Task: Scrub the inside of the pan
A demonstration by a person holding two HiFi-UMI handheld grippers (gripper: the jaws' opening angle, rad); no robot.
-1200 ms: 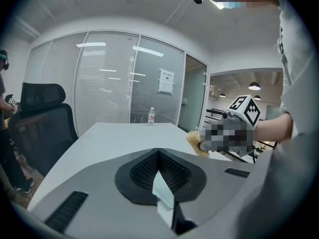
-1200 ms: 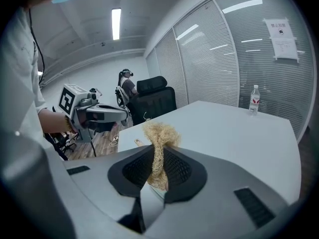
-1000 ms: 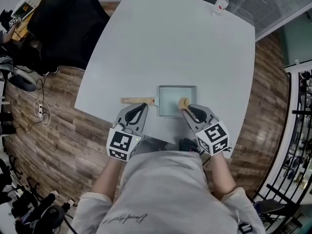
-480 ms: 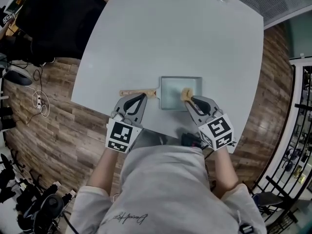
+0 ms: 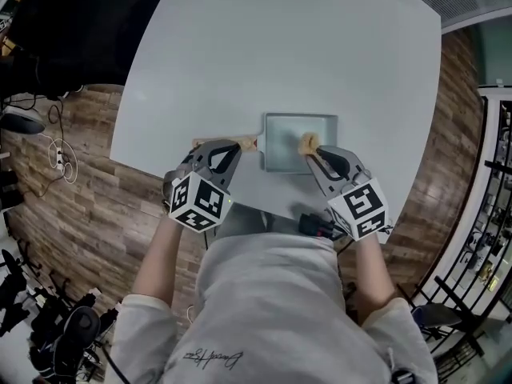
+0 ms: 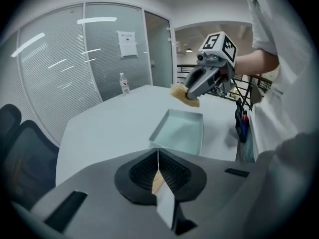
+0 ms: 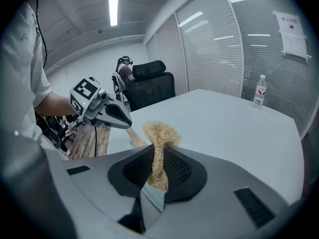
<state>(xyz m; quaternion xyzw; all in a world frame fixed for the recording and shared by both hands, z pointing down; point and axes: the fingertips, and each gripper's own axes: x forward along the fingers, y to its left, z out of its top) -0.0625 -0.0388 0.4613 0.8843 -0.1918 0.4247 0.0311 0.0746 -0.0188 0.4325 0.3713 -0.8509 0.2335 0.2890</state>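
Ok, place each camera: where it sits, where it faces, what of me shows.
Head view: on the head, facing steeply down at table, pan, left claw, right claw; forearms, shirt show.
Left gripper view: on the left claw, shut on the pan's handle, facing across the pan to the right claw; shirt, forearm show.
Right gripper view: on the right claw, facing past its gripped scrubber to the left claw; forearm, shirt show.
Shared: both gripper views catch the water bottle.

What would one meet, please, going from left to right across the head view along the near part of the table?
Left gripper, shut on the wooden handle → pan → right gripper, holding the scrubber over the pan.
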